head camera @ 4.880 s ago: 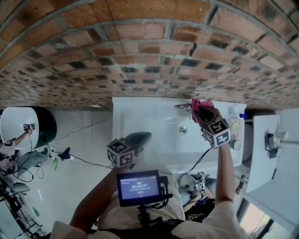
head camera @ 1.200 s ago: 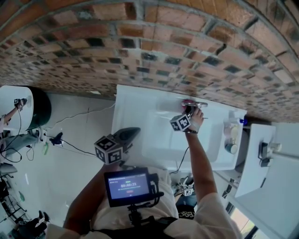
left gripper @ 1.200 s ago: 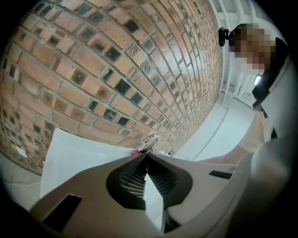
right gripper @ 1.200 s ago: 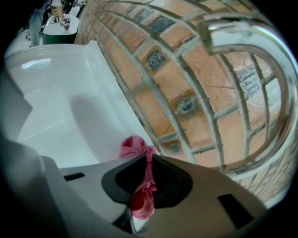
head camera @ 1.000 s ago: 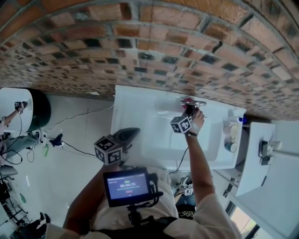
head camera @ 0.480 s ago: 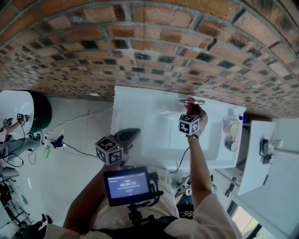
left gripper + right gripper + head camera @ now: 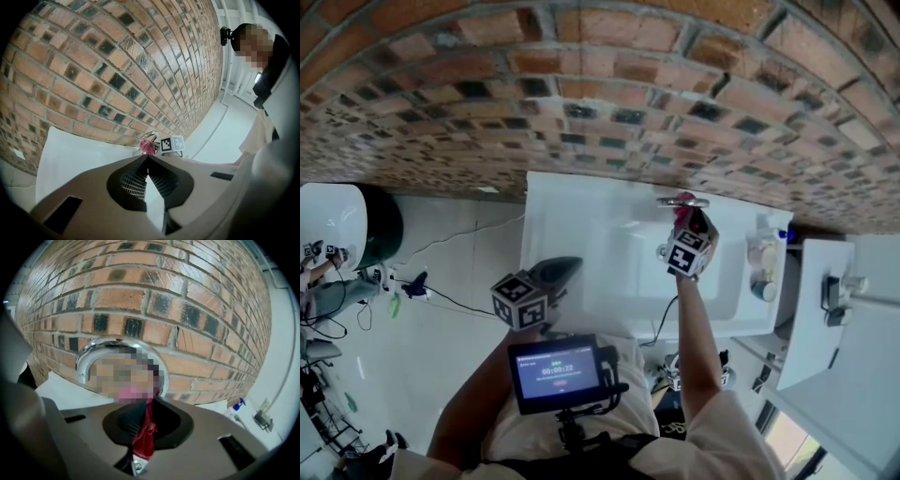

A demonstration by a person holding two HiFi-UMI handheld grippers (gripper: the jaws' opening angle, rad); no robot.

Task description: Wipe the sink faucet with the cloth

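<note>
Fronting brick wall (image 7: 581, 94), wht sink (image 7: 581, 244), pale floor (image 7: 441, 239)

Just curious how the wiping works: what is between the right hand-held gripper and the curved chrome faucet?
A crumpled pink-red cloth, clamped by the right hand-held gripper and reaching to the curved chrome faucet. The right gripper view shows it.

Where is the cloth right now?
The cloth is clamped in the right gripper, right of centre in the head view, right by the chrome faucet at the back of the sink.
</note>
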